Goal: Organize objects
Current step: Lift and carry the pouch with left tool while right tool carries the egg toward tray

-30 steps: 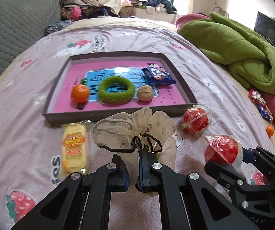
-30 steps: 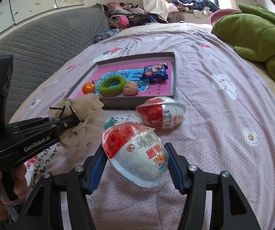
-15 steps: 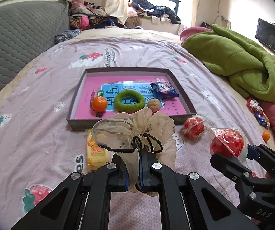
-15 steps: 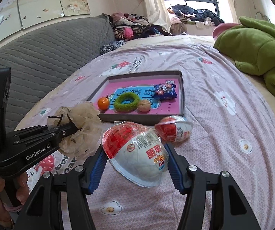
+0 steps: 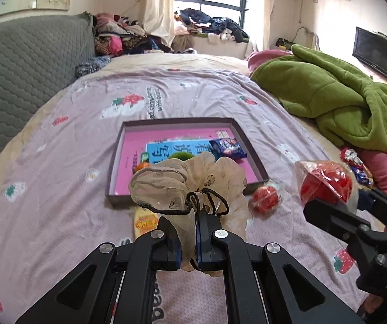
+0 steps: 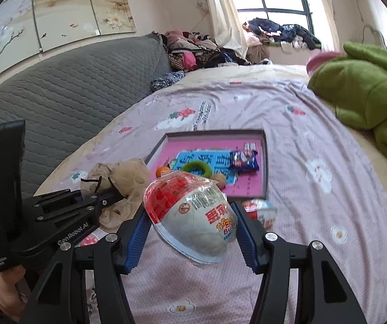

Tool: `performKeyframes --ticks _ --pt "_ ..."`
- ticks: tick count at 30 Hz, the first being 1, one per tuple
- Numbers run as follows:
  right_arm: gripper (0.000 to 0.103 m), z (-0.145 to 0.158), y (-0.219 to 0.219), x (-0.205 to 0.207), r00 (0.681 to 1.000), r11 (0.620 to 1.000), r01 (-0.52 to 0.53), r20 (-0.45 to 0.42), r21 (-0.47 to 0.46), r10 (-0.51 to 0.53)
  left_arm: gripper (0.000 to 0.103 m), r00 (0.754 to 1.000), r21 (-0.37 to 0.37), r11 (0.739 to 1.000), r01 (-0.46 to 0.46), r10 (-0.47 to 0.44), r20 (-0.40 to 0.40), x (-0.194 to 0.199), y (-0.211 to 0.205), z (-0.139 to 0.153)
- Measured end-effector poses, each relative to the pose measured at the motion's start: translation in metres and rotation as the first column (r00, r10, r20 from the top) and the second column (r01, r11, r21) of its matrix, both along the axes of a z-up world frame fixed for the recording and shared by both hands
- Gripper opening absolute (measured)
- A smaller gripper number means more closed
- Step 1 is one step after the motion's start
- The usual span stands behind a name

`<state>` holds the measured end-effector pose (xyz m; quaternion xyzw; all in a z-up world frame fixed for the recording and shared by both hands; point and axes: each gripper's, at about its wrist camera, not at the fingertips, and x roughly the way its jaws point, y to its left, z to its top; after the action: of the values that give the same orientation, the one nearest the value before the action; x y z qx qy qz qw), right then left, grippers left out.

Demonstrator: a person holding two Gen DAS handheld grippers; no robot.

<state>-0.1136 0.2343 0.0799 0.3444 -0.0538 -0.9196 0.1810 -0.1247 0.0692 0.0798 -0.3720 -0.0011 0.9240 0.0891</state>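
Observation:
My left gripper (image 5: pixel 188 232) is shut on a beige gauze scrunchie (image 5: pixel 188 181) with a black cord, held above the bed. My right gripper (image 6: pixel 190 226) is shut on a red-and-white wrapped toy egg (image 6: pixel 193 216), also lifted; that egg (image 5: pixel 325 183) shows at the right of the left wrist view. Ahead lies a shallow pink-lined box (image 5: pixel 250 148) holding an orange (image 6: pixel 162 171), a green ring (image 6: pixel 194 166), a walnut (image 6: pixel 220 179) and a blue snack packet (image 5: pixel 227 147). A second wrapped egg (image 5: pixel 265 198) and a yellow packet (image 5: pixel 145 220) lie on the sheet before the box.
A green quilt (image 5: pixel 336 100) is heaped at the right. A grey padded headboard (image 5: pixel 23 70) runs along the left. Candy wrappers (image 5: pixel 355 164) lie by a pink cushion at right. Clothes pile up near the window.
Both grippers rose with their loads, so the box and the items on the sheet look smaller and farther. The scrunchie now hides part of the box's contents.

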Motion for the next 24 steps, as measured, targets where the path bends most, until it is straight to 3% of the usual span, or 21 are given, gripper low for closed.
performKeyframes --ticks 10,24 --pt "0.059 0.023 -0.016 -0.016 1.000 1.000 -0.002 -0.026 -0.001 0.002 0.007 0.999 -0.014 1.000 -0.022 0.022 -0.042 -0.011 -0.012 0.025" --pt "0.059 0.022 -0.016 -0.029 0.998 0.999 0.041 -0.044 0.005 -0.040 0.007 0.997 -0.021 0.998 -0.052 0.051 -0.055 -0.028 -0.015 0.024"
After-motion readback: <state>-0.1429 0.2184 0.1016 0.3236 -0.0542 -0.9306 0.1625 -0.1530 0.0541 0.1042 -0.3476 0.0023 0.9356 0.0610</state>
